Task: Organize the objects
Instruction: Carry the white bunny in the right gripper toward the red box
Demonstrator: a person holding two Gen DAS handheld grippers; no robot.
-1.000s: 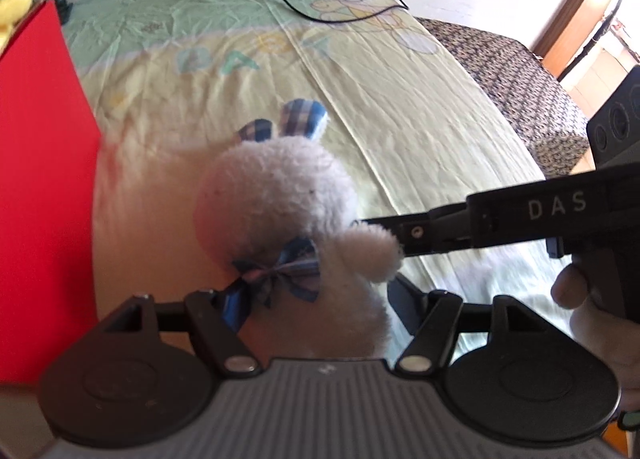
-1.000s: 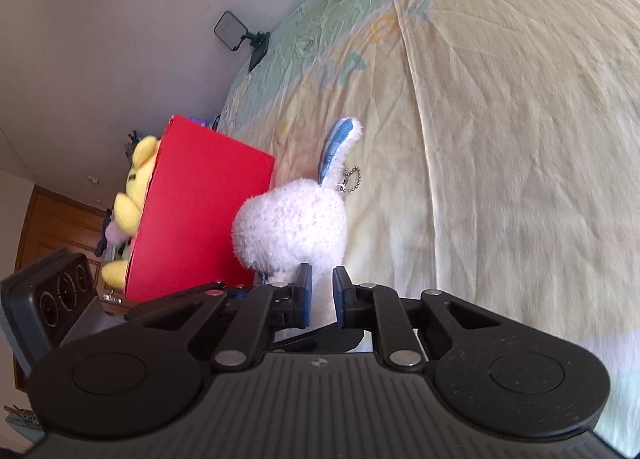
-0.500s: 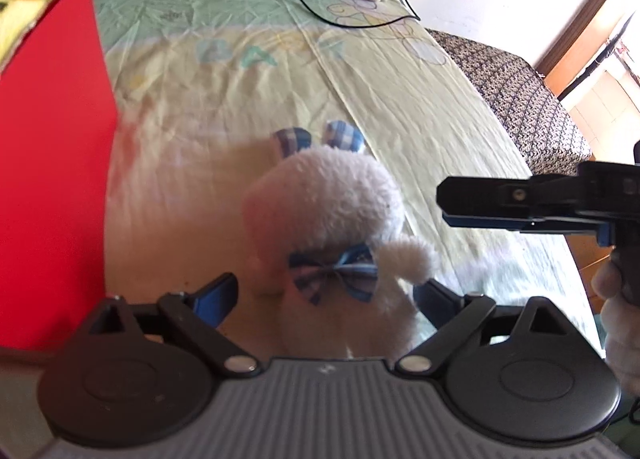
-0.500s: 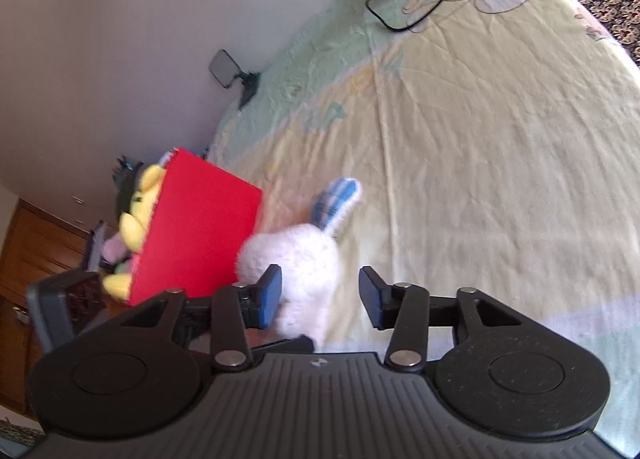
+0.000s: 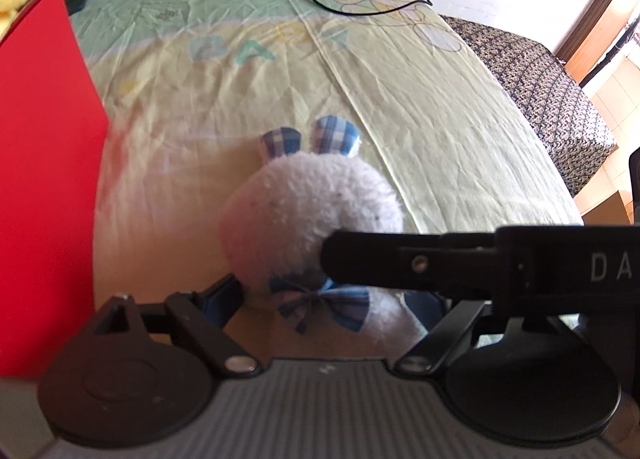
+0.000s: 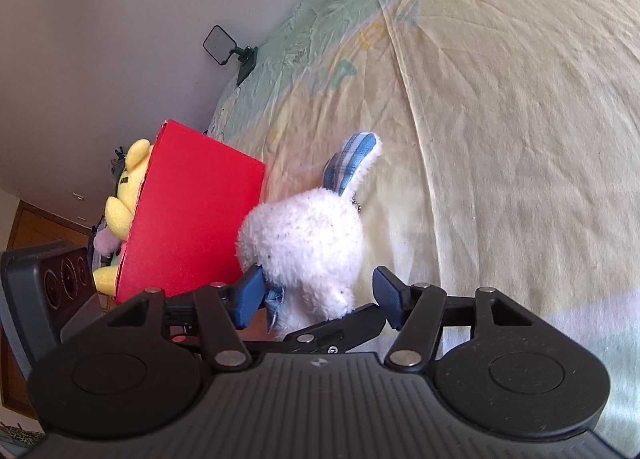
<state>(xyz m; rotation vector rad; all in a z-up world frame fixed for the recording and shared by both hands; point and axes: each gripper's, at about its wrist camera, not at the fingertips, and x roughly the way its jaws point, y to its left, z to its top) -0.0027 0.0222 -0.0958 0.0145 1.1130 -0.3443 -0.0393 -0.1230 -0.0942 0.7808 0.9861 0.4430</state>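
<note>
Two grippers: both work around one plush rabbit on a bed.
Bed [image 5: 440,131]: covered by a wrinkled yellow-green sheet, it bears everything here.
Box [image 6: 192,227]: red, just beside the rabbit, with a yellow plush [image 6: 122,203] already showing above its far edge.
Rabbit [image 5: 312,215]: white, plaid ears and bow; it sits on the sheet near the box, not yet inside.
Left gripper [image 5: 332,299]: jaws closing, half spread; the rabbit's lower body sits between the blue pads, and no pad clearly presses on it.
Right gripper [image 6: 318,295]: jaws opening, about half spread; the rabbit's body sits between them, the left pad [image 6: 250,295] touching or nearly touching the fur, the other clear of it.
Risk, crowding: in the left view the right gripper's finger crosses the rabbit's face, so the two tools could knock each other as the left one closes.
Risk, soft grip: a pinch on loose fur or the bow may slip, dropping the rabbit short of the box.
</note>
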